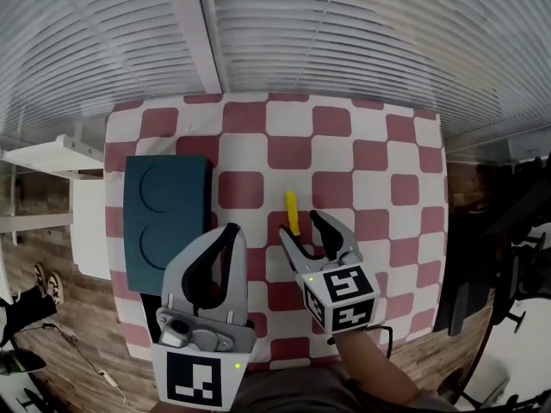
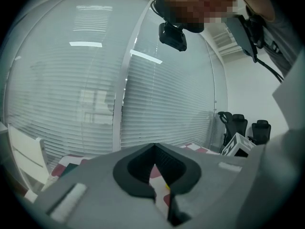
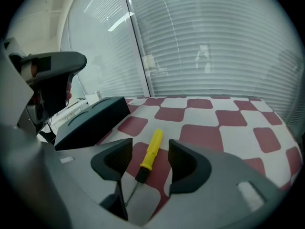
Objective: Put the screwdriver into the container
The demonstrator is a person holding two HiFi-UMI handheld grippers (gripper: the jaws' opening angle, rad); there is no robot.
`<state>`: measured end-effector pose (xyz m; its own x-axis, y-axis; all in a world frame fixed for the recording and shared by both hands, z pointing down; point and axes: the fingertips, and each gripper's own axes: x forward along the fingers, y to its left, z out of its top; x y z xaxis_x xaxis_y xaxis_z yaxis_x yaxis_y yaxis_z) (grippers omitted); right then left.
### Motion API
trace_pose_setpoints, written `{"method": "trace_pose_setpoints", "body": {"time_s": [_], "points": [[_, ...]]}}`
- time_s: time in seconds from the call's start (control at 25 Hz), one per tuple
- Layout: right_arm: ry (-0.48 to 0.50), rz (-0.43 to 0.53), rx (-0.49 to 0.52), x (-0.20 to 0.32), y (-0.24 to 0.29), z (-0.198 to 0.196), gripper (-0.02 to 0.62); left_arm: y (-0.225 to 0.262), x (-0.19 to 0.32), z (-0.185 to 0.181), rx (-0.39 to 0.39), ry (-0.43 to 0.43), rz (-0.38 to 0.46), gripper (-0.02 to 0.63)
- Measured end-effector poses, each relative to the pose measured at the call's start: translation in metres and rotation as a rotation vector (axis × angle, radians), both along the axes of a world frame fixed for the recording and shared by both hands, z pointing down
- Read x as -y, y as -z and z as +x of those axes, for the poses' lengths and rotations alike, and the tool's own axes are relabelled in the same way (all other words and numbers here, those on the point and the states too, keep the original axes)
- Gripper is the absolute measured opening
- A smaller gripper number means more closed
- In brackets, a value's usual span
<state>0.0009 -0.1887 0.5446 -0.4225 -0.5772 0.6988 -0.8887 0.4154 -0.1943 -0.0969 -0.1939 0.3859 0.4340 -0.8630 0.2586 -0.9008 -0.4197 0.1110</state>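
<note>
red-white checkered table (image 1: pixel 370 144) | on it: yellow screwdriver (image 1: pixel 293 212) centre | dark teal container (image 1: pixel 164 200) left

Tabletop (image 1: pixel 379 144): lay before the person, with window blinds (image 1: pixel 344 33) behind its far edge.
Container (image 1: pixel 166 218): sat on the tabletop's left part, close to the left edge.
Screwdriver (image 1: pixel 293 212): lay flat on the tabletop, right of the container and apart from it, handle to the far side, shaft toward the person.
Right tool (image 1: pixel 303 227): was at the near side, one jaw left and one right of the screwdriver, neither touching it.
Left tool (image 1: pixel 228 235): was left of the right tool, over the container's right edge in the head view, jaws together.
Shelf (image 1: pixel 52 155): stood off the tabletop's left edge.
</note>
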Motion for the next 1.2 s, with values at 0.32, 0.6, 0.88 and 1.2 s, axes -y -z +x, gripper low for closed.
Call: {"method": "trace_pose_setpoints", "body": {"time_s": [0.32, 0.6, 0.88, 1.2], "points": [[0.007, -0.052, -0.065, -0.005, -0.020, -0.002, 0.212, -0.011, 0.007, -0.006, -0.023, 0.003, -0.028, 0.000], [-0.002, -0.038, -0.145, -0.001, -0.024, 0.007, 0.117, -0.017, 0.008, -0.008, -0.032, 0.005, -0.040, 0.000], [0.017, -0.034, -0.145, 0.000, -0.022, 0.007, 0.108, -0.009, 0.005, -0.009, -0.026, 0.015, -0.018, 0.000], [0.047, 0.101, -0.081, 0.002, 0.032, -0.004, 0.104, 0.000, -0.013, -0.018, 0.027, 0.079, 0.009, 0.000]]}}
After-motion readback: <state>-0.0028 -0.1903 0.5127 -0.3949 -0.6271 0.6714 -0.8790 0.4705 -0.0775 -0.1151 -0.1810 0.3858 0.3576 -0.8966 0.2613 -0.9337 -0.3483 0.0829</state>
